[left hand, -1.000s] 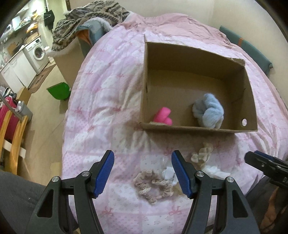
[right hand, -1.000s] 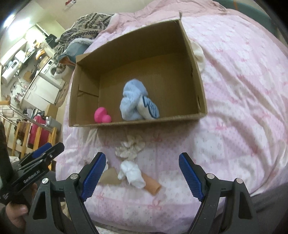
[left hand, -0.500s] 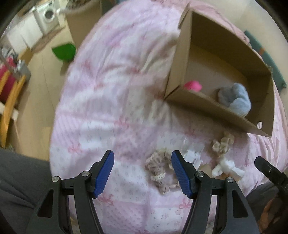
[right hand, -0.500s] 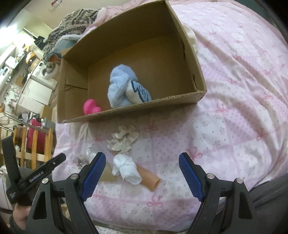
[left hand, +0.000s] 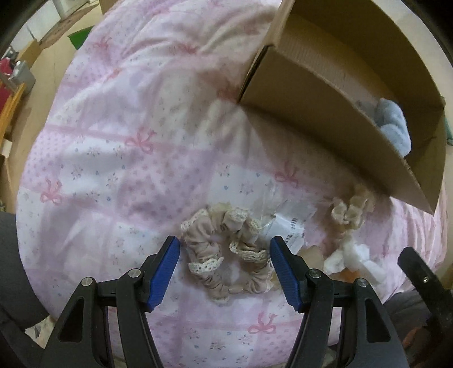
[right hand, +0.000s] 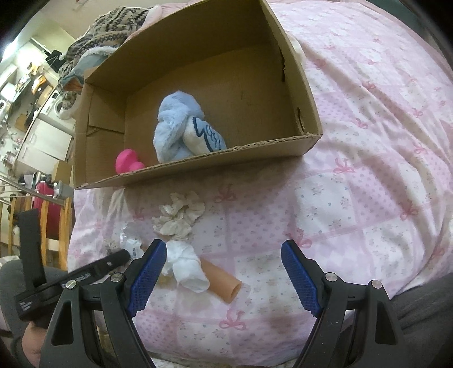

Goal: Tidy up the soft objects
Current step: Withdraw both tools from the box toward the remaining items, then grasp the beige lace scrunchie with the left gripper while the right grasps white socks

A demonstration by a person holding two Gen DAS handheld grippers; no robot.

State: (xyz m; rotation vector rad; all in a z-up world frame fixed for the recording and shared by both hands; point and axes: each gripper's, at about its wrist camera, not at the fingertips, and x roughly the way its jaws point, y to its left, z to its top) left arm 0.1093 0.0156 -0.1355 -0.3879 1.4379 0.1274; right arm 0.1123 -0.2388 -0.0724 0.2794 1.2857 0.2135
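Observation:
A beige lace-trimmed scrunchie (left hand: 226, 249) lies on the pink bedspread, between the open fingers of my left gripper (left hand: 225, 264), which is low over it. A cream scrunchie (left hand: 351, 211) (right hand: 178, 215), a white sock (right hand: 185, 266) and a tan tube (right hand: 220, 283) lie near the cardboard box (right hand: 198, 167) (left hand: 325, 113). The box holds a light blue plush (right hand: 181, 124) and a pink foam piece (right hand: 127, 161). My right gripper (right hand: 220, 271) is open and empty, just above the sock and tube.
A crumpled clear wrapper with a label (left hand: 286, 223) lies beside the beige scrunchie. The bed edge drops to the floor at left, with a green bin (left hand: 80, 36). Piled clothes (right hand: 107, 25) and a washing machine (right hand: 59, 107) are behind the box.
My left gripper has moved down and forward so the beige scrunchie now lies between its fingers. My right gripper has drifted slightly closer to the sock. Both stay open.

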